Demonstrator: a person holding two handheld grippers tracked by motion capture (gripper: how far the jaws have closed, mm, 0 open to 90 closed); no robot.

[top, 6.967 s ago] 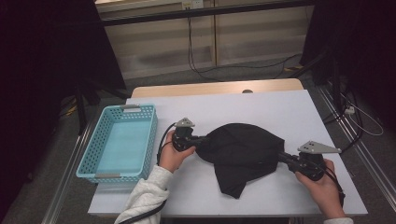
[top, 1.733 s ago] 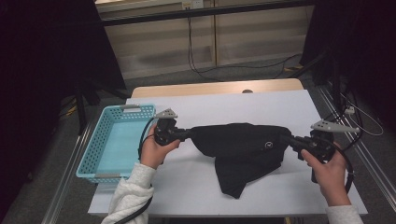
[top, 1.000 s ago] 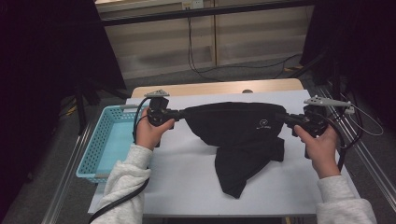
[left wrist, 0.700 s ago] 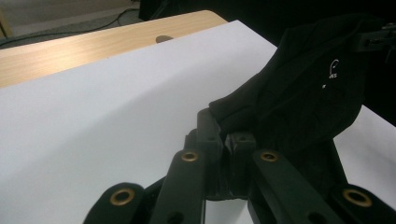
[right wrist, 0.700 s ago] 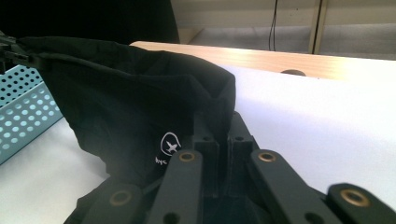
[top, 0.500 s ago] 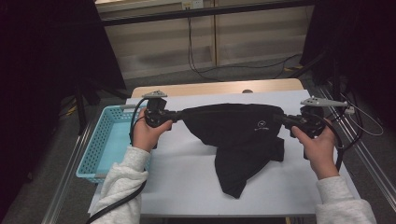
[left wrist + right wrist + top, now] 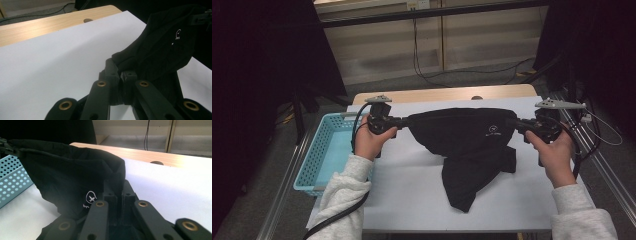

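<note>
A dim room with a pale wall and trailing cables lies behind the white bench [image 7: 412, 200], whose far edge shows a strip of bare wood. Both forearms come in from the bottom of the high view in light sleeves, spread wide and raised, each hand wrapped round a gripper handle at about the same height. The left gripper [image 7: 402, 121] points inward toward the right one, its jaws clamped together on the left top corner of the black garment [image 7: 462, 132]. The right gripper [image 7: 515, 123] points back at it, jaws pinched on the right top corner. The garment hangs stretched between them over the middle of the bench, its top edge nearly straight; its lower part sags down and lies crumpled on the bench. A small white logo [image 7: 91, 197] shows on the cloth. A blue basket [image 7: 324, 150] stands at the left edge, just beside the left hand [image 7: 371, 142].
</note>
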